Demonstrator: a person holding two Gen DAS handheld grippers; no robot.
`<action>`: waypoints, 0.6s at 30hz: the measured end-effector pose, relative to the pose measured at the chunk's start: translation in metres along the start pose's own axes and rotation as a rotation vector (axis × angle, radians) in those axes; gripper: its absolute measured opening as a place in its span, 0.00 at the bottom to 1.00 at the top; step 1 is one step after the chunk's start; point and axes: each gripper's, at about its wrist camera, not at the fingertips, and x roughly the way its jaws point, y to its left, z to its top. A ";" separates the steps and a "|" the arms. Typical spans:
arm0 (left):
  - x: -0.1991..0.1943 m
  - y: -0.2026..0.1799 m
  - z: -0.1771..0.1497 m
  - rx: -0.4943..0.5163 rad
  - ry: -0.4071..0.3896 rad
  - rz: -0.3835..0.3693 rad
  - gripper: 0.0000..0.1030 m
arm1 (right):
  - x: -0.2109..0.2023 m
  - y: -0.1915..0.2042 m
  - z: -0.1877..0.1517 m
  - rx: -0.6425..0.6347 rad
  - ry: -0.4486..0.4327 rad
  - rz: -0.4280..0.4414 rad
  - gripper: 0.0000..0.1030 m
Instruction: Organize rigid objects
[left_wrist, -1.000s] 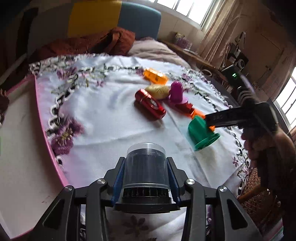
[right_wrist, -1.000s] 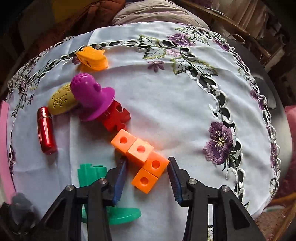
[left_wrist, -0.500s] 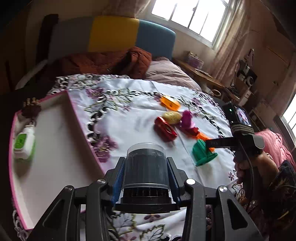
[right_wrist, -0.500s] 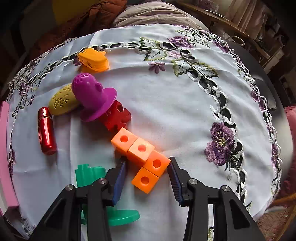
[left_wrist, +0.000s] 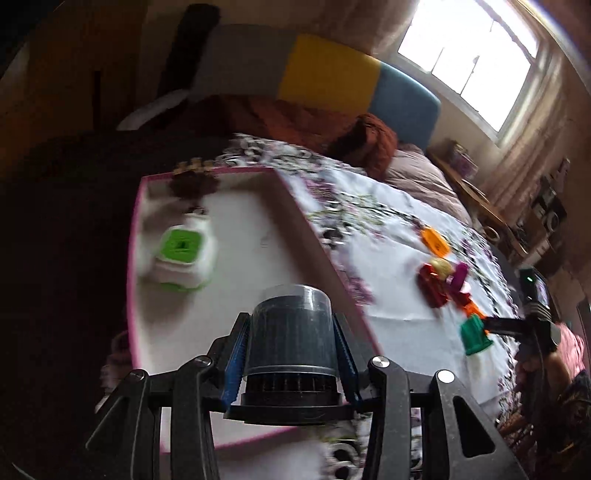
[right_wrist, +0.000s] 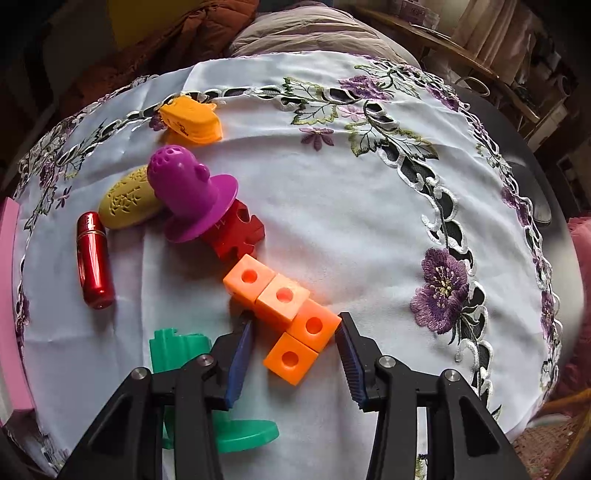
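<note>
My left gripper (left_wrist: 291, 363) has its fingers pinching a dark ribbed cylinder with a clear cap (left_wrist: 291, 332); its base is hidden behind the finger mounts. A second ago it hung over the white embroidered cloth (right_wrist: 332, 206); now it hangs over the pink-rimmed tray (left_wrist: 135, 236) at the left edge of the desk. The whole left view is smeared by motion — the green-and-white box (left_wrist: 183, 254) in the tray and a dark lump (left_wrist: 192, 182) in the tray's far corner are too blurred for me to name properly.

My right gripper (right_wrist: 295, 354) has its fingers spread on either side of the near end of the orange cube chain (right_wrist: 284, 306), not pressing it; they look much as they did a second ago. The green flanged piece (right_wrist: 181, 350) is partly covered by the left finger mount. Further out on the cloth lie a red puzzle block (right_wrist: 240, 232) tucked under the brim of a purple hat-shaped piece (right_wrist: 192, 192), a yellow textured oval (right_wrist: 125, 199), a red metallic tube (right_wrist: 92, 254) and an orange boat-shaped piece (right_wrist: 192, 122) — all unmoved. Only a pink strip of the tray shows at the left edge of the right view.
</note>
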 end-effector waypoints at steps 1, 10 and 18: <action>0.001 0.009 0.000 -0.018 0.003 0.009 0.42 | 0.000 0.000 0.000 0.003 0.000 0.002 0.45; 0.032 0.050 0.007 -0.083 0.084 0.067 0.42 | 0.000 0.000 0.000 0.003 -0.006 0.005 0.45; 0.047 0.058 0.013 -0.087 0.090 0.141 0.46 | 0.000 0.000 0.001 0.001 -0.012 0.006 0.45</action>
